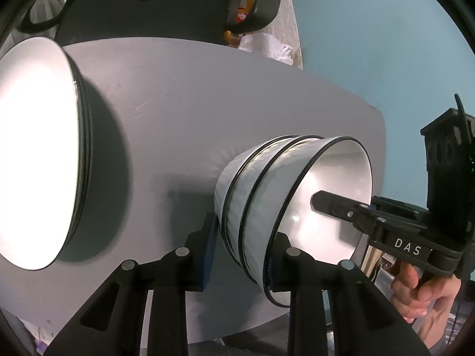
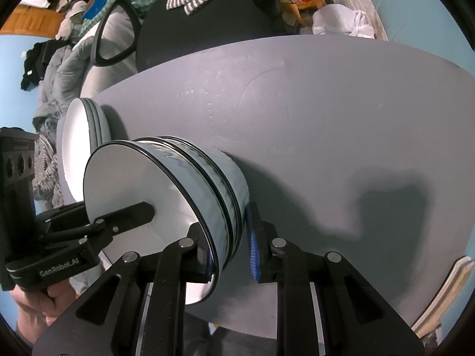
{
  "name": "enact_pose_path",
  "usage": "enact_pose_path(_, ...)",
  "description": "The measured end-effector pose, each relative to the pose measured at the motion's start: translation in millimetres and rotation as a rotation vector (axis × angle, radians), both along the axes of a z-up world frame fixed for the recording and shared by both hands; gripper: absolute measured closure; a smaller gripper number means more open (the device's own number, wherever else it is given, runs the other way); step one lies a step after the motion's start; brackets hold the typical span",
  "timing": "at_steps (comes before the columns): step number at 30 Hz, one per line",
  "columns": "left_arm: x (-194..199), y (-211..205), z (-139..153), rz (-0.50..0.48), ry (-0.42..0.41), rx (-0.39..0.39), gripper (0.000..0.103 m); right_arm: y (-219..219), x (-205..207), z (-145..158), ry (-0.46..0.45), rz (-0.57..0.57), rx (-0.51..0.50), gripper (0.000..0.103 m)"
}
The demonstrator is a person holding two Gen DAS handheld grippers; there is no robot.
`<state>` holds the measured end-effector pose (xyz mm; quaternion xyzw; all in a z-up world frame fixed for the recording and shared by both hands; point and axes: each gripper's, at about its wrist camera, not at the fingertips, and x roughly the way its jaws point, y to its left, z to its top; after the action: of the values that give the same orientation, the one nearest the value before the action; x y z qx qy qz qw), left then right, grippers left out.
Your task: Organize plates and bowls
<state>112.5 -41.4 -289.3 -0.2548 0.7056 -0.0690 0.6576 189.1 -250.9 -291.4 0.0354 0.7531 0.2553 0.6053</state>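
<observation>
A stack of nested bowls (image 1: pixel 285 207) sits on the grey bench (image 1: pixel 178 118). Left tongs (image 1: pixel 240 252) and right tongs (image 2: pixel 230 252) each straddle the top bowl's rim on opposite sides, spread apart. Stacked plates (image 1: pixel 38 151) lie nearby.

1. The stack of bowls (image 2: pixel 190 195) is sitting near the table's (image 2: pixel 326 118) front edge, blocking passage there.
2. Both hand-held grippers, left (image 1: pixel 240 255) and right (image 2: pixel 231 252), are crowding the bowls' rim, each straddling the wall.
3. The stack of plates (image 1: pixel 38 148) is standing well apart from the bowls, leaving bare table between.
4. Beyond the bowls, open table is stretching toward the black chair (image 2: pixel 190 23).
</observation>
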Motion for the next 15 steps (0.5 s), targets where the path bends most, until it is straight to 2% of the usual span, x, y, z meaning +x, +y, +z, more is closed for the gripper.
enact_pose_path(7,-6,8,11,0.017,-0.015,0.011,0.076,4,-4,4,0.021,-0.006,0.013,0.084)
enact_pose_path(15,-9,30,35,0.061,-0.046,0.016,0.076,23,-5,22,-0.005,0.011,0.015,0.085)
